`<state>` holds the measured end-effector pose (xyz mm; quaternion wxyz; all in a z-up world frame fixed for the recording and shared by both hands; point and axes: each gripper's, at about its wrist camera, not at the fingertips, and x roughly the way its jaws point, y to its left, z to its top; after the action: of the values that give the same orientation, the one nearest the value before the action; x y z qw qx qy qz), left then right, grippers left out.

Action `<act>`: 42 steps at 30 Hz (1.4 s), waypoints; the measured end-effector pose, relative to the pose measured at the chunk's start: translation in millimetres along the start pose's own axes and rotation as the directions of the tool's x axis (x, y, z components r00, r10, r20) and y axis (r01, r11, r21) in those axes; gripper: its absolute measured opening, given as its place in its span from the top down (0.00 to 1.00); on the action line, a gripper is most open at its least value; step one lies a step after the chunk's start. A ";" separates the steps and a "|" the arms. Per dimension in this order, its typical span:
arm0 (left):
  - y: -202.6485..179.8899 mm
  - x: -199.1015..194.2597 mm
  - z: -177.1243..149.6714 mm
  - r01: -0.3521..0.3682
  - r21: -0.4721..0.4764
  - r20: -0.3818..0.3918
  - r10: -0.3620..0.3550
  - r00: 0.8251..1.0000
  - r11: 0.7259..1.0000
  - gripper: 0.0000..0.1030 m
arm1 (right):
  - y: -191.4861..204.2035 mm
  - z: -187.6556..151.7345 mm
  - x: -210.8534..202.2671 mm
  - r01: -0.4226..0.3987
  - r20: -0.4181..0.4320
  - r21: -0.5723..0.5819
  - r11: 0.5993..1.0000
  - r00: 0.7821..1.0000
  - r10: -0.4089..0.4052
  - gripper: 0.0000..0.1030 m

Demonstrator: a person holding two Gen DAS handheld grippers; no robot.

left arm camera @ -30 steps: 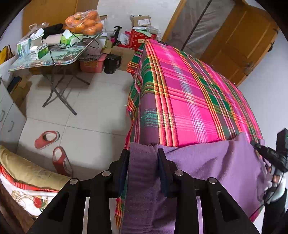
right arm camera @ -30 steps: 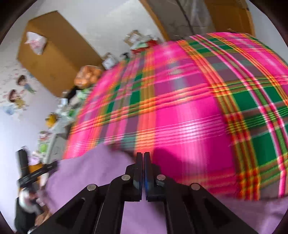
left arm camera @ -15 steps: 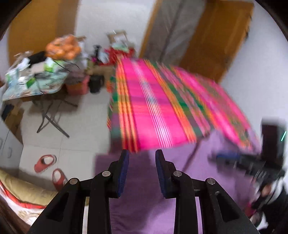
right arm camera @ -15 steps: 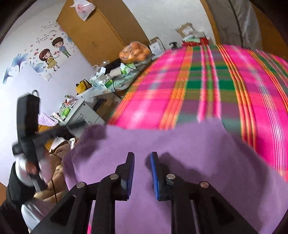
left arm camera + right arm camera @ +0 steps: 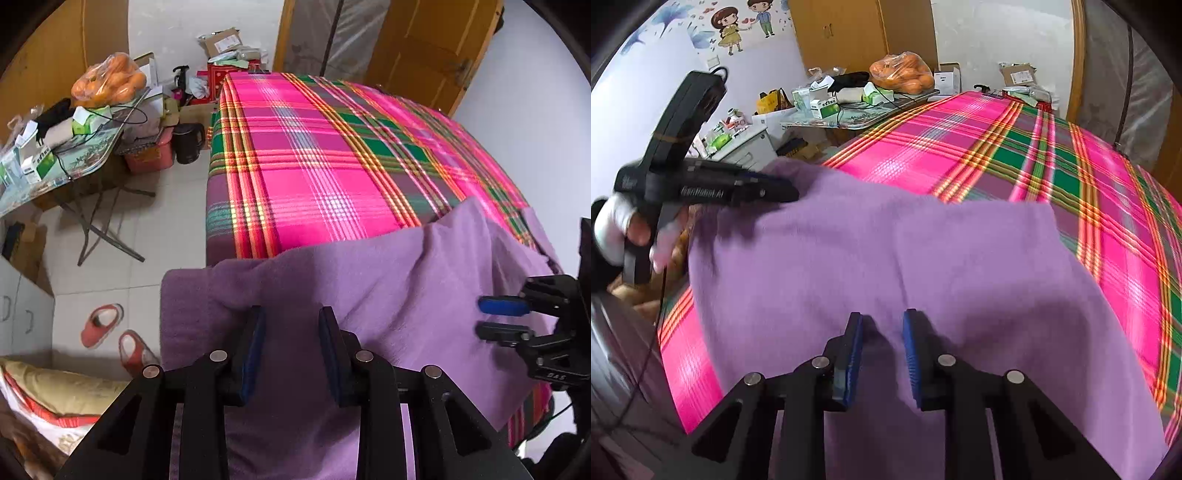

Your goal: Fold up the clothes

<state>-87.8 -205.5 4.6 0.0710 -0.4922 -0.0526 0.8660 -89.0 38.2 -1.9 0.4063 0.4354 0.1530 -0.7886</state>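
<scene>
Purple fleece garment [image 5: 388, 295] lies spread on the pink plaid bedspread [image 5: 314, 166], one edge hanging over the bed side. Left gripper [image 5: 291, 325] jaws apart, nothing pinched, fleece just beneath and ahead. Right gripper [image 5: 881, 332] jaws opening, empty gap, fleece flat below them. Gloved hand [image 5: 617, 229] holds left gripper's handle.

Plain purple cloth [image 5: 923, 266], pink-green-yellow plaid bedspread [image 5: 314, 177], black tongs [image 5: 881, 328] with blue pads [image 5: 855, 354]
</scene>
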 end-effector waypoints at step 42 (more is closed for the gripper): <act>3.6 -70.0 -44.7 0.011 0.104 0.012 -0.012 1.000 0.994 0.69 | 72.3 -38.0 -30.4 -0.233 0.051 -0.196 0.953 0.968 0.247 0.98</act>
<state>-14.2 -220.3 40.4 0.1013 -0.4820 -0.0107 0.8702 -2.8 31.1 9.1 0.5437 0.3806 0.1575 -0.7313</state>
